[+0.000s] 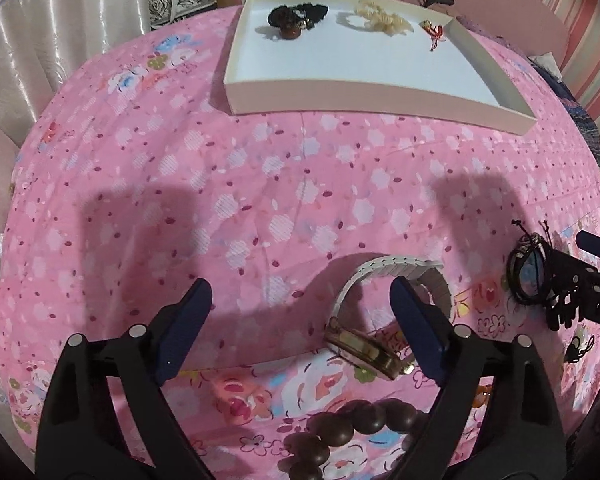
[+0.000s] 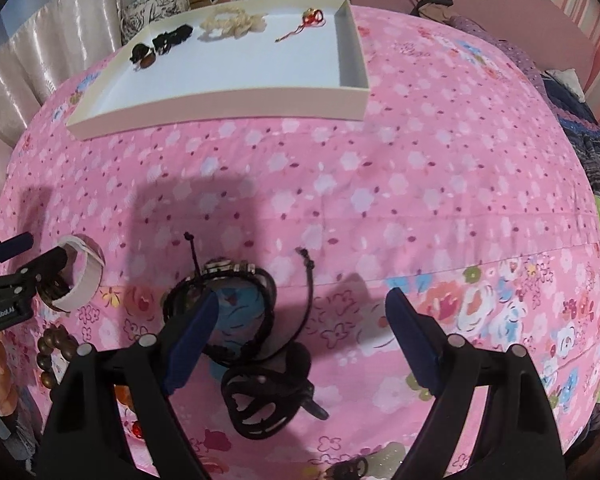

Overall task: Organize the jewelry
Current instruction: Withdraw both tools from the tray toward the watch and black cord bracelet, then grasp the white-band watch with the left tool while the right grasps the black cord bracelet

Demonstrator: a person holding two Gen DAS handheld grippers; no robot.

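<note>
My left claw [image 1: 300, 320] hangs with its jaws spread wide and nothing gripped, pointing steeply down at the pink flowered bedspread [image 1: 260, 200]; a watch [image 1: 370, 332] with a pale metal band stands on its edge between the fingers, its gold-rimmed case just beside the right-hand finger, though I cannot tell whether pad and band touch. Nearer me, at the near edge of the bedspread, lies a string of dark brown wooden beads [image 1: 340, 436]. My right claw [image 2: 302, 320] is likewise spread apart and clamped on nothing; its left-hand finger lies over a bundle of black cord bracelets [image 2: 236, 280], whose loose knotted ends trail up across the cloth, and a black cut-out bracelet [image 2: 264, 404] lies just beside the bundle on the near side. Toward the far edge of the bedspread sits a shallow white tray [image 1: 380, 100]. Along its far wall I see a dark beaded piece [image 1: 296, 20] at the left corner, a cream-coloured beaded piece [image 1: 380, 20] in the middle, and a small red charm [image 1: 434, 32] toward the right corner, each well apart from the next.
</note>
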